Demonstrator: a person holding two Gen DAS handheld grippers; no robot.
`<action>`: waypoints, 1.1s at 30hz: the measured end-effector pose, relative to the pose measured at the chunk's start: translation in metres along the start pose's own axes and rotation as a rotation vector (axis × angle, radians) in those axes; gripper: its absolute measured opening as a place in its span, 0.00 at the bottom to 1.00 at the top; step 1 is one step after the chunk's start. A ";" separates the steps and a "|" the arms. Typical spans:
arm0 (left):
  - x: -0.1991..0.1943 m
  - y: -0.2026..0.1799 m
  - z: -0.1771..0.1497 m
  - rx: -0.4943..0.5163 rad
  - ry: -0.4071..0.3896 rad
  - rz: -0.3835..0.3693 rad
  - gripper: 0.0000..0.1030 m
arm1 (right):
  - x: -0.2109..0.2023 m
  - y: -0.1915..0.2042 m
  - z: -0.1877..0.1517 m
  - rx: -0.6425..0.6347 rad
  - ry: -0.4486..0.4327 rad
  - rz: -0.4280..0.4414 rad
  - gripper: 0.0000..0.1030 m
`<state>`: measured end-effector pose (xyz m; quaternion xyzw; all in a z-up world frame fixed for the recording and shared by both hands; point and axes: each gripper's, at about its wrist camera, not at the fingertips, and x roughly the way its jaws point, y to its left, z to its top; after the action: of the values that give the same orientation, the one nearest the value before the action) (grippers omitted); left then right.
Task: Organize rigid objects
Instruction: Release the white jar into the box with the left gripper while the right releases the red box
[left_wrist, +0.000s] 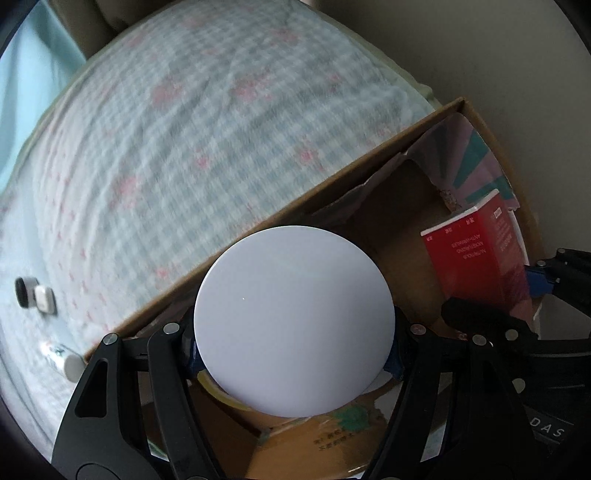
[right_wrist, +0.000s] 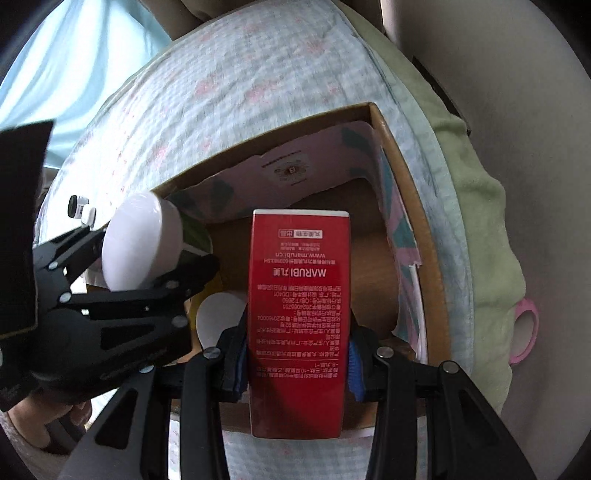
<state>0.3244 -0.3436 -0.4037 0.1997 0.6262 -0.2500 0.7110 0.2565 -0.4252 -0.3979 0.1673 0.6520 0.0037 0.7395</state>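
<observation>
Two grippers work over an open cardboard box (left_wrist: 258, 221) that sits on a bed with a checked quilt (left_wrist: 184, 129); the left gripper (left_wrist: 293, 347) has its jaws pinching a round white jar (left_wrist: 293, 321) by its sides, held above the near left part of the box, its flat white lid facing the left wrist camera; in the right wrist view the same jar (right_wrist: 142, 242) shows from the side, clamped in the left gripper (right_wrist: 147, 254) over the box's left corner; the right gripper (right_wrist: 297, 363) has its jaws pinching a tall red carton (right_wrist: 299, 314) with white print, blue pads pressed against both long sides; the carton stands over the inside of the box, its far end pointing toward the back wall; in the left wrist view the carton (left_wrist: 476, 258) sits at the right side of the box, tilted; a patterned paper liner (right_wrist: 321, 166) lines the box's far and right walls; a white round thing (right_wrist: 218, 317), perhaps another lid, lies in the box beside the carton; on the quilt to the left of the box lie a small black and white item (left_wrist: 35, 299) and a white tube (left_wrist: 68, 360), well apart from both grippers; a pink ring (right_wrist: 524, 332) rests on a green blanket (right_wrist: 480, 221) beyond the box's right side.
</observation>
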 end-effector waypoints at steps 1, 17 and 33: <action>0.000 0.002 0.001 0.003 0.005 -0.009 0.66 | 0.000 -0.001 0.000 0.009 -0.001 0.007 0.37; -0.053 0.032 -0.024 -0.095 -0.040 -0.042 1.00 | -0.019 -0.012 -0.024 0.018 -0.073 0.065 1.00; -0.175 0.058 -0.101 -0.207 -0.227 -0.003 1.00 | -0.092 0.031 -0.040 -0.082 -0.154 -0.059 1.00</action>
<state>0.2638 -0.2182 -0.2463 0.0947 0.5644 -0.2060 0.7938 0.2104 -0.4064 -0.3048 0.1172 0.5974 -0.0041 0.7934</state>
